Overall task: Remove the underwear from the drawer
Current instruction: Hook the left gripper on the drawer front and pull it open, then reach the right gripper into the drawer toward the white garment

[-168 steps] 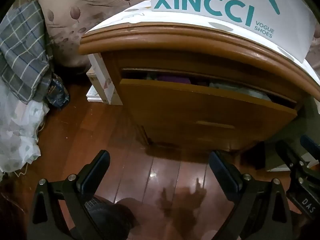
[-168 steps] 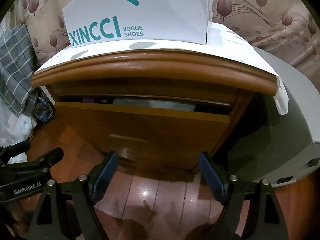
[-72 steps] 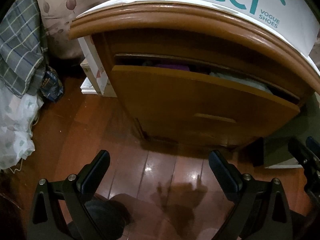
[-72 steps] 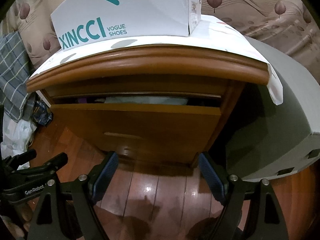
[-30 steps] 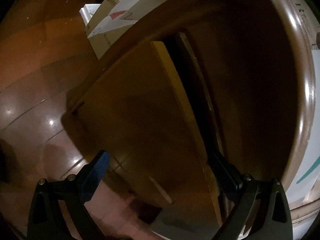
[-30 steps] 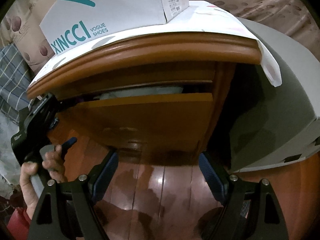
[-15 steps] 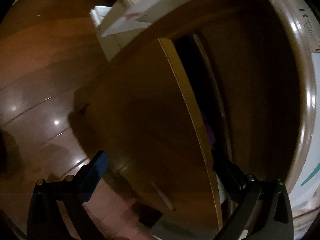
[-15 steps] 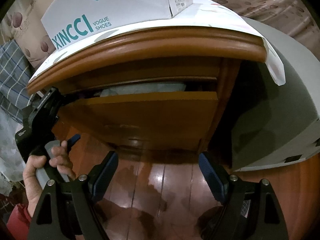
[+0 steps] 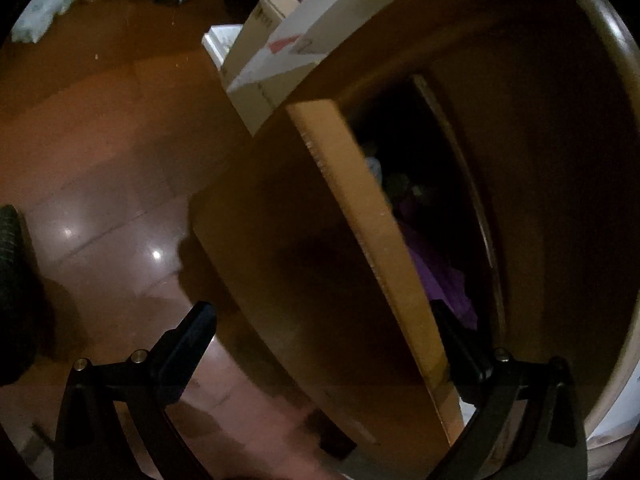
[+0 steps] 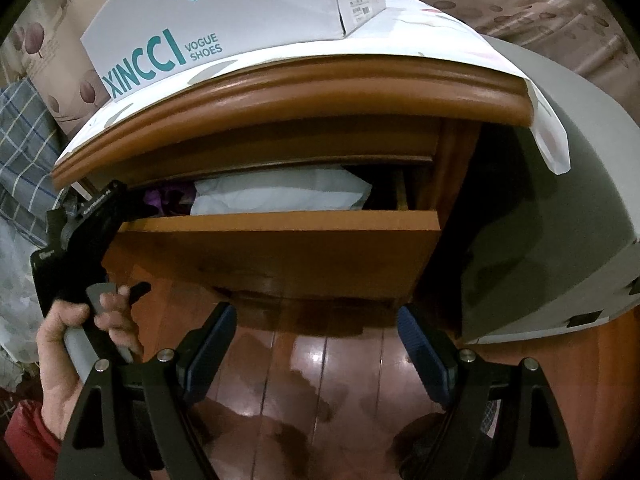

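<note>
The wooden drawer [image 10: 280, 248] of the nightstand [image 10: 300, 92] stands partly out. Inside lie a purple garment [image 10: 168, 198] at the left and a white bundle [image 10: 280, 196] in the middle. My left gripper [image 9: 322, 312] is open and straddles the drawer front [image 9: 312, 240] at its left end, with one finger [image 9: 452, 332] inside next to the purple garment [image 9: 436, 268] and the other finger [image 9: 196, 332] outside. A hand [image 10: 72, 332] holds its black body [image 10: 80, 236]. My right gripper [image 10: 314, 316] is open and empty, low in front of the drawer.
A white XINCCI shoe box [image 10: 224, 20] sits on the nightstand's paper-covered top. A grey slab [image 10: 560, 200] stands close on the right. Plaid cloth [image 10: 20, 140] hangs at the left. Cardboard boxes [image 9: 272, 60] lean by the nightstand's left side. Glossy wood floor [image 10: 320, 380] lies below.
The drawer has slid further out with my left gripper hooked over its front. More of the purple garment and white bundle shows. My right gripper has barely moved.
</note>
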Available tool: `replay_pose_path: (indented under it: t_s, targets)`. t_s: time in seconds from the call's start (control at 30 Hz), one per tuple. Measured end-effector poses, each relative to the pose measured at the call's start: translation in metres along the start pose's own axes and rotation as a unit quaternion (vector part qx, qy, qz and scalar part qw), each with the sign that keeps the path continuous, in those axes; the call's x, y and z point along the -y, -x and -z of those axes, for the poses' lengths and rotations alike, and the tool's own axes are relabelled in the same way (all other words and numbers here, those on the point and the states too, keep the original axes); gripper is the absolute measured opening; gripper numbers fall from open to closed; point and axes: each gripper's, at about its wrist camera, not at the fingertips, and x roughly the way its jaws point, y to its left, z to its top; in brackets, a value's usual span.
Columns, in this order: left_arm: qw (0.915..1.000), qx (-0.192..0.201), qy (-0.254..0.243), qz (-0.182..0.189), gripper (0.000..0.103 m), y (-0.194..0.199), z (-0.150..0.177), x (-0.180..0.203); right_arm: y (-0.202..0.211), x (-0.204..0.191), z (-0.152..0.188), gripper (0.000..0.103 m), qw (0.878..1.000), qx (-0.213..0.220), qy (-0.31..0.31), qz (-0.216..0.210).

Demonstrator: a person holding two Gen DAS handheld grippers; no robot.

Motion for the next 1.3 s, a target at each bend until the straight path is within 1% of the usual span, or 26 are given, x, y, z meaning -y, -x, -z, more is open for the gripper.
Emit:
replay_pose_path:
  t_s: [0.1, 0.23, 0.33, 0.53, 0.63, 0.67, 0.93, 1.03, 1.17, 1.3]
  targets:
    - [1.0, -0.004, -0.005, -0.001, 0.103, 0.008, 0.007, -0.006, 0.001, -0.002, -0.001, 0.085, 1.0, 0.003, 0.004, 0.003]
    - [0.9991, 0.004, -0.038, -0.018, 0.103, 0.021, 0.011, -0.013, 0.004, -0.001, -0.001, 0.085, 1.0, 0.007, 0.003, 0.005]
    - [0.9989, -0.006, -0.043, -0.019, 0.103, 0.025, 0.014, -0.022, 0.008, 0.0, -0.003, 0.085, 1.0, 0.014, 0.004, 0.008]
    - [0.9969, -0.014, -0.07, -0.034, 0.103, 0.034, 0.013, -0.036, 0.013, 0.003, -0.006, 0.085, 1.0, 0.025, 0.001, 0.011]
    - [0.9958, -0.014, -0.082, -0.039, 0.103, 0.041, 0.016, -0.043, 0.015, 0.002, -0.008, 0.085, 1.0, 0.027, 0.004, 0.013]
    - [0.9957, -0.015, -0.083, -0.039, 0.103, 0.048, 0.022, -0.042, 0.016, 0.001, -0.009, 0.085, 1.0, 0.026, 0.003, 0.012]
    - [0.993, -0.018, -0.103, -0.056, 0.103, 0.063, 0.032, -0.05, 0.012, 0.005, -0.01, 0.085, 1.0, 0.017, 0.008, 0.002]
    - [0.9914, -0.018, -0.113, -0.063, 0.103, 0.069, 0.036, -0.05, 0.009, 0.003, -0.01, 0.085, 1.0, 0.008, 0.01, -0.004]
    - [0.9893, -0.021, -0.126, -0.07, 0.103, 0.074, 0.039, -0.052, 0.003, -0.002, -0.013, 0.085, 1.0, -0.003, 0.021, -0.001]
    - [0.9872, -0.021, -0.138, -0.078, 0.103, 0.078, 0.042, -0.051, 0.003, -0.007, -0.014, 0.085, 0.999, -0.005, 0.029, -0.012]
